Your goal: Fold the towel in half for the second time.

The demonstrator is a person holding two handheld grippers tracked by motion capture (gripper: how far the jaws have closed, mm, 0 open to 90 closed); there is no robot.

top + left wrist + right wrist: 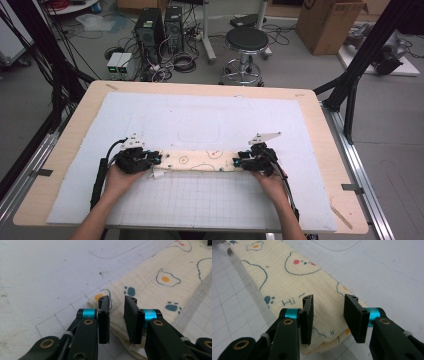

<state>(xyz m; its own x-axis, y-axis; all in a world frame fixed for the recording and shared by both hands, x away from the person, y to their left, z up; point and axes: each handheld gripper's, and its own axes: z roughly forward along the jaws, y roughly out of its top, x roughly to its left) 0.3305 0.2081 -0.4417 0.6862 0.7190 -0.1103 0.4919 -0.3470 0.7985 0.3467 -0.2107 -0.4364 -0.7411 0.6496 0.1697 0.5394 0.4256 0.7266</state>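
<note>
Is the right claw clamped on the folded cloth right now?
No: in the right gripper view the right claw has its jaws apart, with a gap on each side above the folded cloth.

surface: wooden table [325,150] | on it: white gridded mat [200,200] | on mat: folded printed cloth [200,161]

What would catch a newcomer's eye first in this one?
A folded cream cloth printed with bears and fried eggs lies as a long strip across the white mat. The left gripper and right gripper sit at its two ends, jaws open over the fabric.
</note>
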